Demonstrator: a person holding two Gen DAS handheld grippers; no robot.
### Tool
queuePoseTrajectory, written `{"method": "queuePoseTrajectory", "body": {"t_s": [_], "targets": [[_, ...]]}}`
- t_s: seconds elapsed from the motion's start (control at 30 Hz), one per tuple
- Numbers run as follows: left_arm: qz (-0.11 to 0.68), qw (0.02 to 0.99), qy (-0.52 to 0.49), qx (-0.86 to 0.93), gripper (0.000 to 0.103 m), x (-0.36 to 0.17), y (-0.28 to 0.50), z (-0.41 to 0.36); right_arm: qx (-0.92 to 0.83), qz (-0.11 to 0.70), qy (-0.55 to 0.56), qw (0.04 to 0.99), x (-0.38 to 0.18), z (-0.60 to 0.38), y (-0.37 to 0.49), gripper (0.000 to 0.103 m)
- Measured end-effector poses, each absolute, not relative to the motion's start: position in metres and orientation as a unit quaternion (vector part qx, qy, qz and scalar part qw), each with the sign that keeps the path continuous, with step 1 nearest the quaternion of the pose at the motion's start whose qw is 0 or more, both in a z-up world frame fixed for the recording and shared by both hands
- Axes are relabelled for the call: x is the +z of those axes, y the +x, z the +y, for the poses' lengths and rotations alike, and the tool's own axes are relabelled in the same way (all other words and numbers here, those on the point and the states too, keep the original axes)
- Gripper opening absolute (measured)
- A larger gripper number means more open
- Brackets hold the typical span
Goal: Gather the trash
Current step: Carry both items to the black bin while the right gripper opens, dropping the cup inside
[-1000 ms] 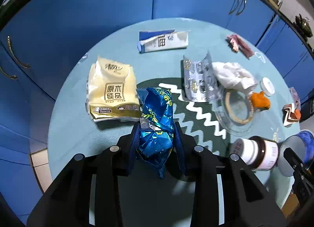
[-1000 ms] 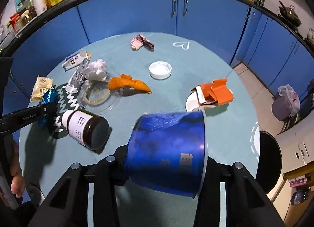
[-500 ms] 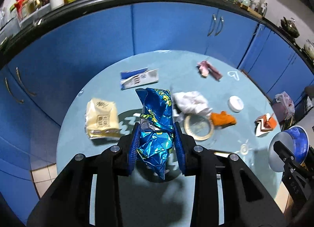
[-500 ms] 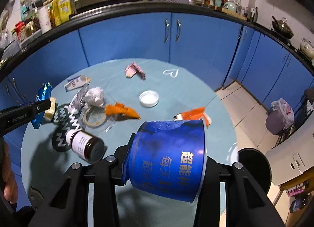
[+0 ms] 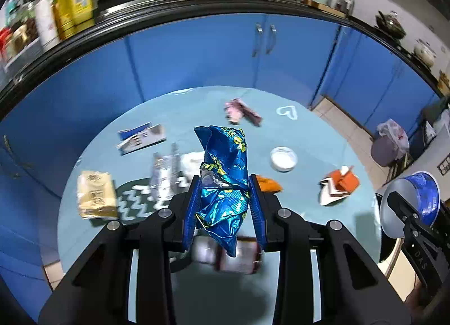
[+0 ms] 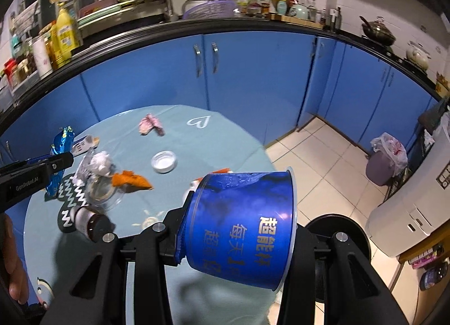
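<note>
Right wrist view: round bench [image 6: 225,139] holds scattered litter; beside it a black bin [image 6: 337,229] sits on the floor. Right gripper [image 6: 236,229] jaws pinch a blue cup [image 6: 242,226]; left gripper [image 5: 225,201] jaws pinch a blue wrapper [image 5: 222,178]. Both loads are airborne; next, probably carry them over the bin and release.

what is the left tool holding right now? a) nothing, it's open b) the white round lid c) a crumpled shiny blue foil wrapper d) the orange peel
c: the left tool is shut on the crumpled shiny blue foil wrapper, lifted above the round light-blue table, while the orange peel and white round lid lie on the table.
</note>
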State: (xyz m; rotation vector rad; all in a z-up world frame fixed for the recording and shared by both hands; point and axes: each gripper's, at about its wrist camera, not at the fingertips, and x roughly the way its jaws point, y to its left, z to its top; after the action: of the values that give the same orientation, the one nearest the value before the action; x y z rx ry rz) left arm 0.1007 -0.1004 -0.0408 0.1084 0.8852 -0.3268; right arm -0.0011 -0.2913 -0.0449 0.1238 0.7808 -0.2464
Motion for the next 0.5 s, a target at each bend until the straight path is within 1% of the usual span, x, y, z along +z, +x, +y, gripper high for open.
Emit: {"method": "queuePoseTrajectory", "body": {"t_s": [0.5], "targets": [[0.41, 0.878, 0.094, -0.228, 0.035, -0.028, 0.083, -0.204, -0.186, 0.369, 0.105, 0.904, -0.042, -0.379, -0.026, 0.04]]}}
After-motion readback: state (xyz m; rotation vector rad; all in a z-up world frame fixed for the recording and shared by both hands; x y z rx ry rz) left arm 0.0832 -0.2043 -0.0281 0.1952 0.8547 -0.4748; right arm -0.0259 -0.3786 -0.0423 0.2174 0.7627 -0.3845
